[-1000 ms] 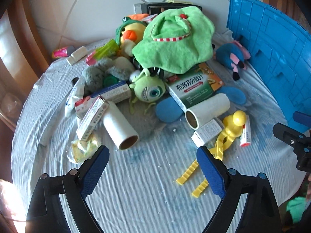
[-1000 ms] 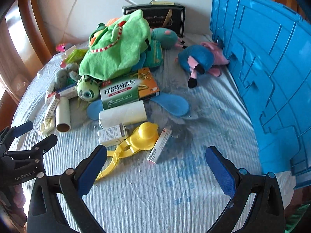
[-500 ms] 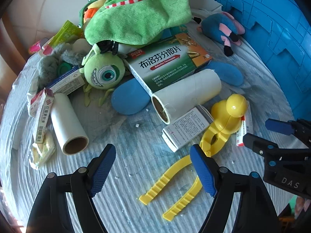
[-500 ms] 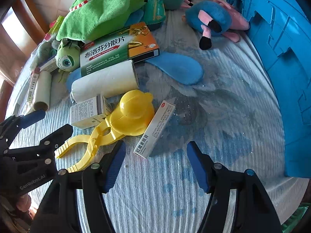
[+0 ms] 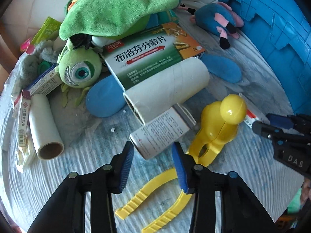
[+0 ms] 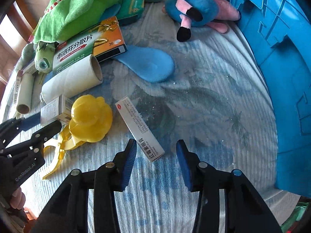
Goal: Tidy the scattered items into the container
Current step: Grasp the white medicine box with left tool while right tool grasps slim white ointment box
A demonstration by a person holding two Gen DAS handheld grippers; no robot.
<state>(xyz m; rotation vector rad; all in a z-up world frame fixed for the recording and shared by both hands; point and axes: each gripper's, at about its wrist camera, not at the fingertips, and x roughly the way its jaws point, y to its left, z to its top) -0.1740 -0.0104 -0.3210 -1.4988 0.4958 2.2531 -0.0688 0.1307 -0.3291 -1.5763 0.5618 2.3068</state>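
My left gripper (image 5: 153, 155) is open, its fingers either side of the near end of a small white medicine box (image 5: 162, 130), which shows too in the right wrist view (image 6: 55, 112). My right gripper (image 6: 155, 155) is open around the near end of a long white ointment box (image 6: 139, 128). A yellow duck-shaped clamp (image 5: 219, 128) lies between the two boxes. The blue crate (image 6: 281, 58) stands on the right, also seen in the left wrist view (image 5: 272, 19).
On the cloth-covered table (image 6: 204, 106) a pile holds a green medicine box (image 5: 151, 58), two paper rolls (image 5: 167, 91) (image 5: 45, 128), a one-eyed green plush (image 5: 79, 71), a green cloth (image 5: 116, 7), blue insoles (image 6: 147, 66) and a blue plush (image 6: 194, 9).
Both grippers moved forward and down toward the table and narrowed their jaws. The left now brackets the small white box and the right brackets the ointment box.
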